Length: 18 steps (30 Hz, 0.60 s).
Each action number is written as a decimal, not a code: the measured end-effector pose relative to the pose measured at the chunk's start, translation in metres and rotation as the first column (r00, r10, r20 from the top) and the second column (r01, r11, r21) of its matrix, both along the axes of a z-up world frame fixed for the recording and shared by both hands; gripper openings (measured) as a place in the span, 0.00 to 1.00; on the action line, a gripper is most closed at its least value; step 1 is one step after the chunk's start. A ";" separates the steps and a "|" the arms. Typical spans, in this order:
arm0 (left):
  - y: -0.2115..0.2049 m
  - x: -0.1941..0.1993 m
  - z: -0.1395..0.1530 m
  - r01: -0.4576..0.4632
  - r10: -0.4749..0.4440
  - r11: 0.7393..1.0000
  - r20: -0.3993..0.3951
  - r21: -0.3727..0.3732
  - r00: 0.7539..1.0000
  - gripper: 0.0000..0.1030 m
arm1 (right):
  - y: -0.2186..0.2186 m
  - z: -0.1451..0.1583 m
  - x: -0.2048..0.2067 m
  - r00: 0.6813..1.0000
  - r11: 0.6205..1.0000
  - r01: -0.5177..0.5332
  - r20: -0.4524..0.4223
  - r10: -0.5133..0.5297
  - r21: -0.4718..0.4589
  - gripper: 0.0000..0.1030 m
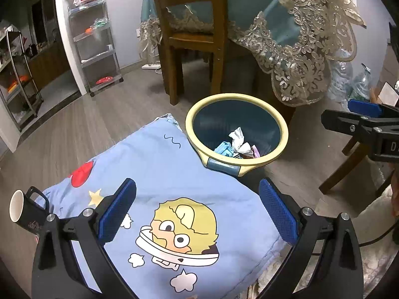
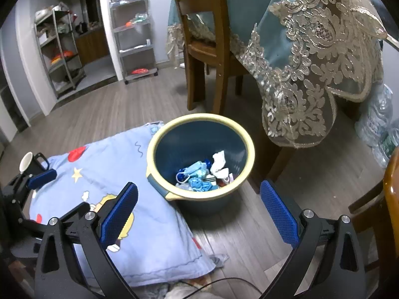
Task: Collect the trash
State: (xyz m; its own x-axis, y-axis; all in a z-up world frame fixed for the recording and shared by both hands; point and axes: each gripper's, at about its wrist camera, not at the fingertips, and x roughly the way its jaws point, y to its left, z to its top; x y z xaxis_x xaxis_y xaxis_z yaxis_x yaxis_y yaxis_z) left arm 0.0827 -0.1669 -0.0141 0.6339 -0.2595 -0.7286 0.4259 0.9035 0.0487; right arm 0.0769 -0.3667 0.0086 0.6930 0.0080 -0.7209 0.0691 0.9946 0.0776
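We hold both tongs, the left gripper [image 1: 197, 209] and right gripper [image 2: 198, 210], spread and empty, since the bin [image 2: 159, 134] at twelve o'clock already holds the crumpled trash [image 2: 199, 174].

Bin [image 2: 199, 124] bottom buried under trash [image 2: 202, 174], individual items unclear. Shelf contents [image 1: 96, 26] too small to ID. Chair [image 1: 189, 37] top cropped.

Place: a lived-in home, by the look of it a dining area.
Floor: grey wood-look planks [image 2: 119, 109].
Furniture: a wooden chair [image 1: 192, 32] stood at upper centre, beside a surface draped in a teal lace-edged tablecloth [image 1: 294, 37].
Storage: metal shelf racks [image 1: 94, 42] stood at upper left, carrying household odds and ends.
Bedding: a cartoon-print pillow [image 1: 159, 199] lay on the floor.
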 end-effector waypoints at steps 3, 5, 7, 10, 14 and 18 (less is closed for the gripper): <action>0.001 0.000 0.000 0.000 0.000 1.000 0.000 -0.001 1.000 0.94 | 0.000 0.001 0.000 1.000 1.000 0.000 0.001 0.000 -0.001 0.95; 0.001 0.000 0.001 0.000 0.000 1.000 0.000 -0.003 1.000 0.94 | 0.000 0.001 0.000 1.000 1.000 0.002 0.001 -0.002 0.001 0.95; 0.001 0.000 0.001 0.002 -0.002 1.000 0.000 -0.003 1.000 0.94 | -0.001 0.000 0.001 1.000 1.000 0.004 -0.001 -0.004 0.002 0.95; 0.001 0.000 0.002 0.003 -0.003 1.000 0.004 -0.001 1.000 0.94 | -0.002 -0.001 0.001 1.000 1.000 0.006 -0.006 -0.006 0.003 0.95; 0.001 0.000 0.002 0.004 -0.004 1.000 0.002 -0.001 1.000 0.94 | -0.002 -0.001 0.001 1.000 1.000 0.004 -0.002 -0.004 0.003 0.95; 0.001 -0.002 0.003 0.011 -0.011 1.000 0.012 -0.003 1.000 0.94 | -0.001 -0.001 0.001 1.000 1.000 0.004 -0.002 -0.004 0.003 0.95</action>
